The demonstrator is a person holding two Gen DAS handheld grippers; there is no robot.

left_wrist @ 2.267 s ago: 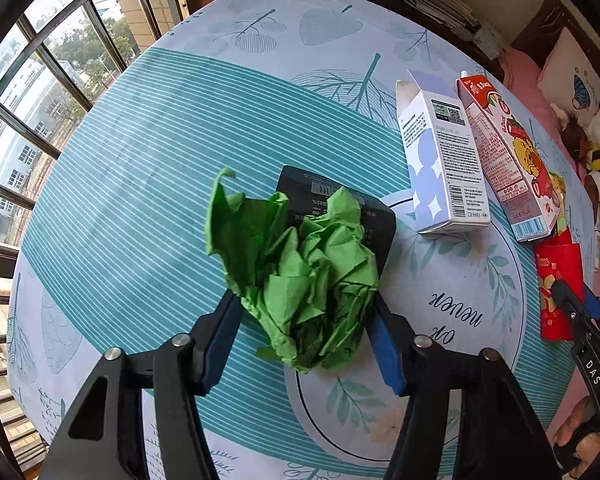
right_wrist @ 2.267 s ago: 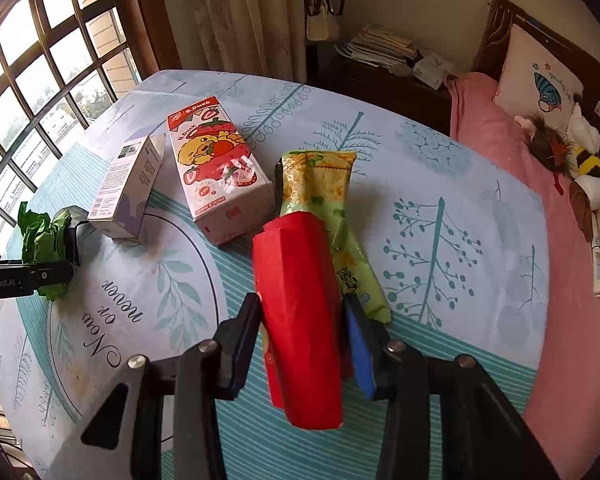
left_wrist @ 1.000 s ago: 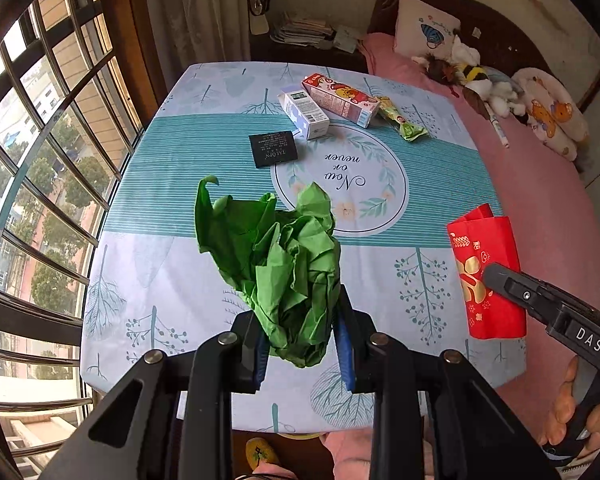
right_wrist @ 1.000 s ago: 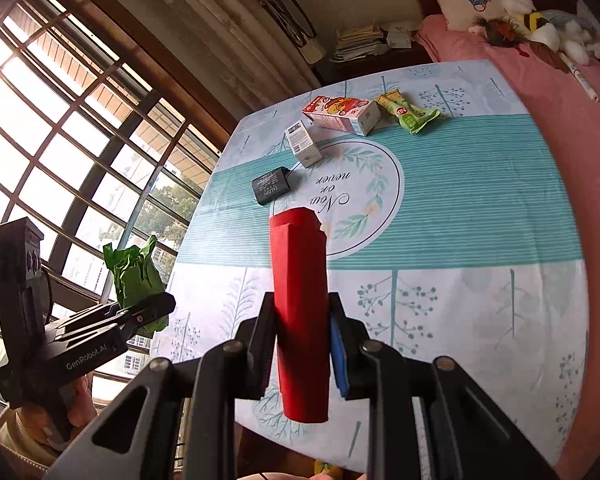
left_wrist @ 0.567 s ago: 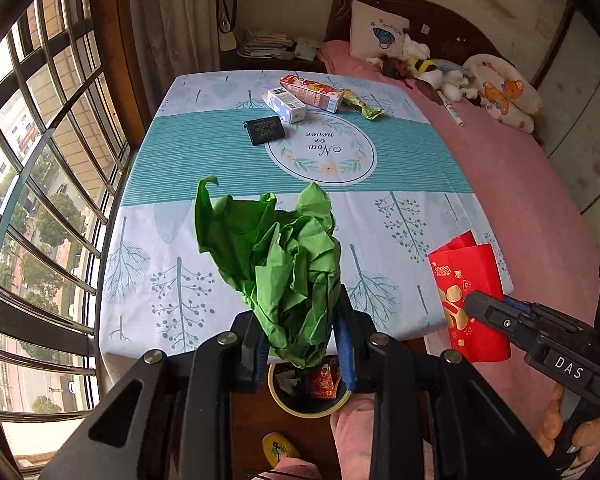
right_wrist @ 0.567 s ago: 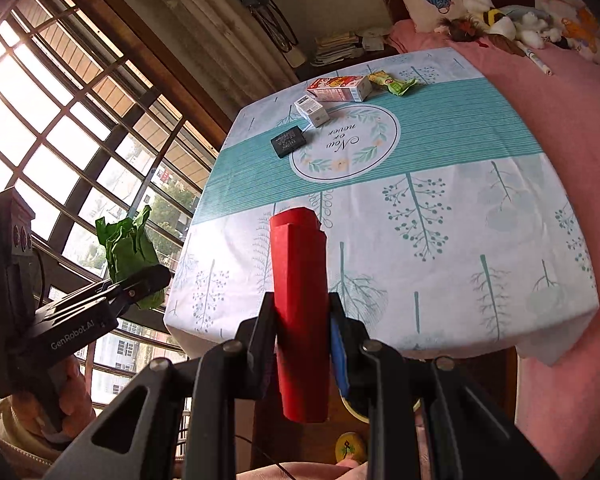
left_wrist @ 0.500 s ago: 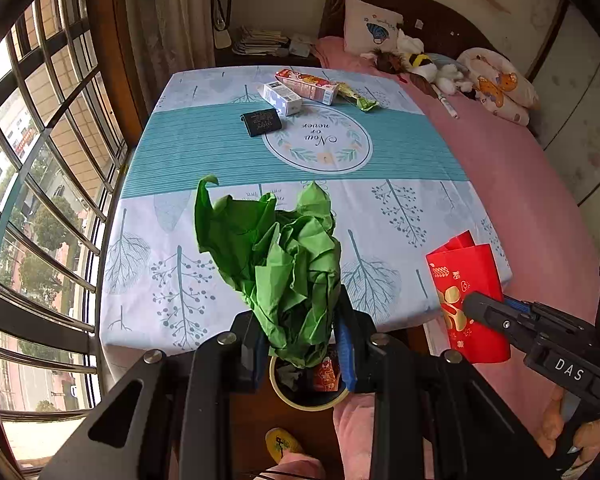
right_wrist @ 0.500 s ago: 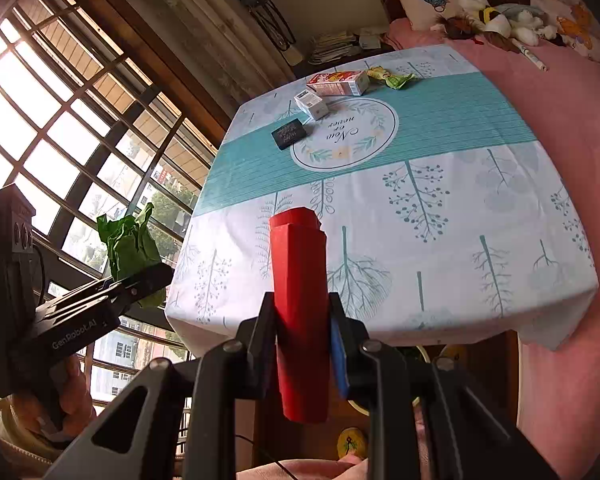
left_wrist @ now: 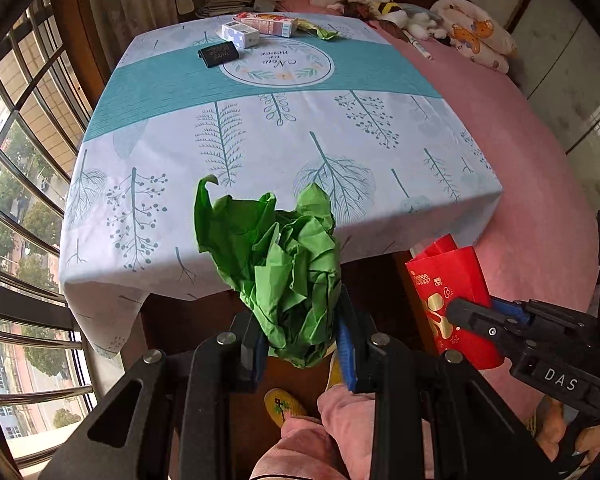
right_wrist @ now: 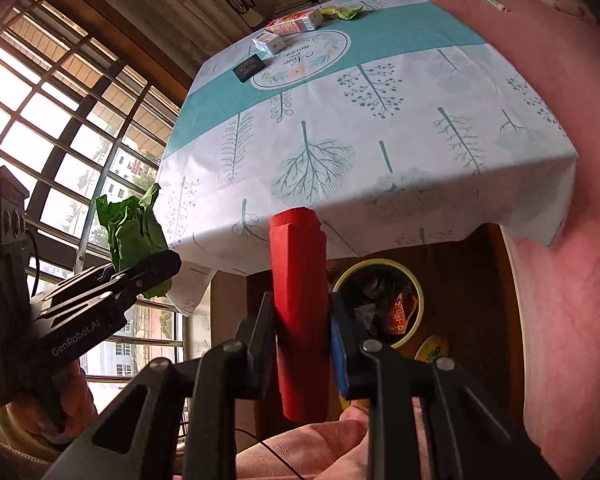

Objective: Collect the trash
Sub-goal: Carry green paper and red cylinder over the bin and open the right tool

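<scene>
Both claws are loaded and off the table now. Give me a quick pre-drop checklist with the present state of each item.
1. Left claw grips the green crumpled paper: ok, pads pinch its lower part.
2. Right claw grips the red packet: ok, held upright between the pads.
3. Bin located: ok, yellow-rimmed, on the floor by the table, already holding wrappers.
4. Red packet over the bin opening: not ok, it sits left of the rim.
5. Green paper over the bin: cannot tell, the paper hides what lies below.
6. Table cleared: not ok, two cartons, a black box and a green wrapper remain.
</scene>
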